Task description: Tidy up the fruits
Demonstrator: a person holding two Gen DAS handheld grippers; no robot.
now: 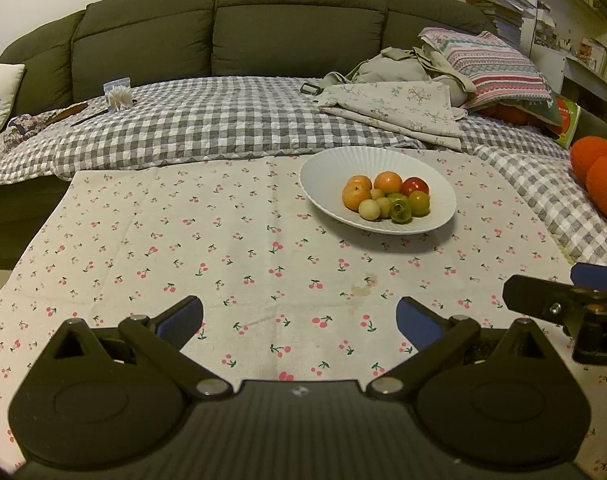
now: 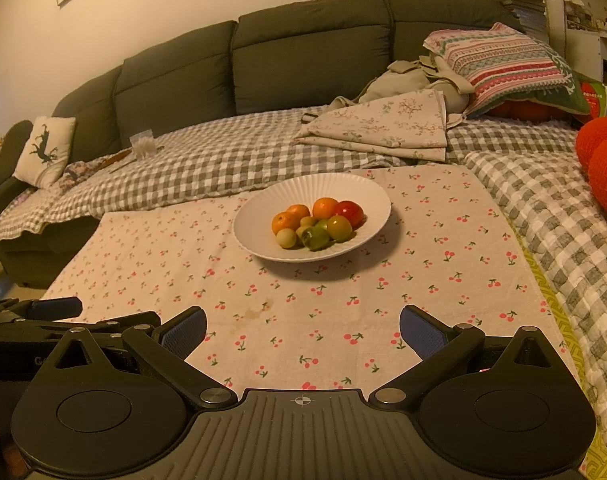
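A white ribbed plate (image 1: 331,168) (image 2: 263,208) rests on the cherry-print cloth (image 1: 223,248) (image 2: 423,264), holding several small fruits: oranges (image 1: 388,182) (image 2: 325,207), a red one (image 1: 415,186) (image 2: 351,213) and green ones (image 1: 401,212) (image 2: 315,238). My left gripper (image 1: 299,318) hovers open over the cloth, well short of the plate, nothing between its blue pads. My right gripper (image 2: 302,330) is likewise open and empty, nearer than the plate. Part of the right gripper (image 1: 575,304) shows at the right edge of the left wrist view; the left gripper (image 2: 51,312) shows at the left edge of the right wrist view.
Behind the cloth lie a grey checked blanket (image 1: 231,120), a folded floral cloth (image 1: 403,112), a striped pillow (image 1: 491,68) and a dark green sofa (image 1: 295,20). Orange-red cushions (image 1: 599,172) (image 2: 603,156) sit at the right. A small clear box (image 1: 118,94) stands at the left.
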